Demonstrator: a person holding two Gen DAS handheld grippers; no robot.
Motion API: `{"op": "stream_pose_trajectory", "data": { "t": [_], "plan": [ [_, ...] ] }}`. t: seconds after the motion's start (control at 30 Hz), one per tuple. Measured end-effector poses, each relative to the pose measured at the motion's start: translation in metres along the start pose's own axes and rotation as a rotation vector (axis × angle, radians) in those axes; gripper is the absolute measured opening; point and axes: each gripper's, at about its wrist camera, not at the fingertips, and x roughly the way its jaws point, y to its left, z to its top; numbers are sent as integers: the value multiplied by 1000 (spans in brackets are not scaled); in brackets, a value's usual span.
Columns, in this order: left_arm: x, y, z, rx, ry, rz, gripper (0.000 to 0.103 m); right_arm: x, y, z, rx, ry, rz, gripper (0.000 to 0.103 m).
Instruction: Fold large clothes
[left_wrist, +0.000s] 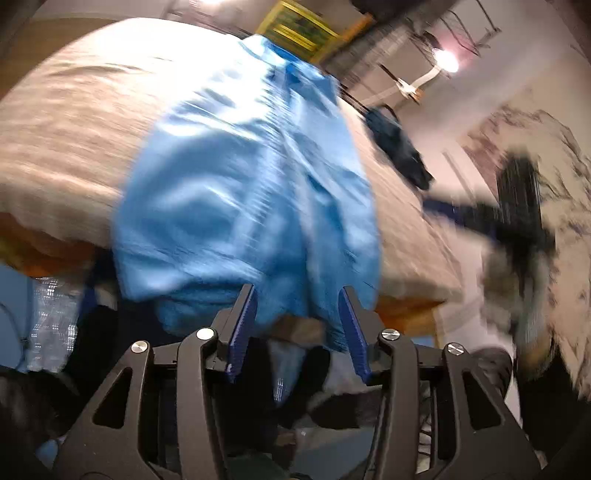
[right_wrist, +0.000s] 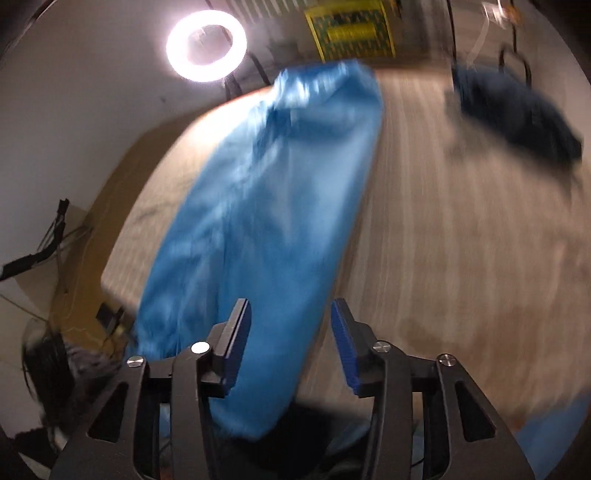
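A light-blue garment (left_wrist: 243, 192) lies lengthwise on the wood-grain desk (right_wrist: 461, 258), its near end drooping over the edge. Both the left tool (left_wrist: 297, 295) and right tool (right_wrist: 290, 308) hang open, gripping nothing. The cloth looks thin, limp and slippery, best pinched at hems or corners.

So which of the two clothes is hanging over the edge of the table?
The light blue garment. Its near end droops past the table edge by the grippers, while the dark navy garment lies wholly on the tabletop at the far side.
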Motion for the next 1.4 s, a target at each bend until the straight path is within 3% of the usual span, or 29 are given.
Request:
{"op": "stream_pose_trajectory", "data": {
  "t": [0.13,0.23,0.37,0.43,0.57,0.63,0.7,0.77,0.97,1.03,1.07,1.1,1.13,1.17,1.2,1.23,1.4],
  "plan": [
    [-14,32,22,-69,-35,64,51,36,4,-46,64,131,57,45],
    [-11,42,28,-59,-49,97,51,56,13,-62,51,177,57,45],
    [17,41,25,-35,10,100,51,83,29,-70,53,218,42,45],
    [28,35,22,0,44,114,51,94,41,-75,-1,247,-6,45],
    [8,39,23,14,-9,142,52,92,50,-74,-88,232,-88,45],
    [-4,56,29,-36,-48,169,54,86,41,-70,-49,216,-68,45],
    [-10,79,34,-123,-67,175,58,82,28,-64,-11,195,-44,56],
    [-7,99,37,-211,-62,164,58,81,21,-63,3,185,-30,59],
    [31,126,36,-325,55,37,58,108,2,-50,95,205,161,59],
    [37,126,36,-327,72,10,58,116,-1,-48,116,222,199,48],
    [39,125,36,-325,82,-4,54,119,0,-46,114,232,211,37],
    [41,122,36,-320,91,-18,46,121,2,-44,108,243,228,25],
    [43,116,36,-305,100,-25,30,122,5,-42,101,246,240,19],
    [43,113,37,-285,106,-21,25,122,9,-40,84,249,251,9],
    [42,108,37,-258,104,-10,20,120,12,-39,68,249,253,6],
    [40,102,38,-230,106,-2,7,117,16,-37,47,246,247,5],
    [2,79,45,-153,29,9,3,80,40,-32,-83,204,124,2]
  ]
}}
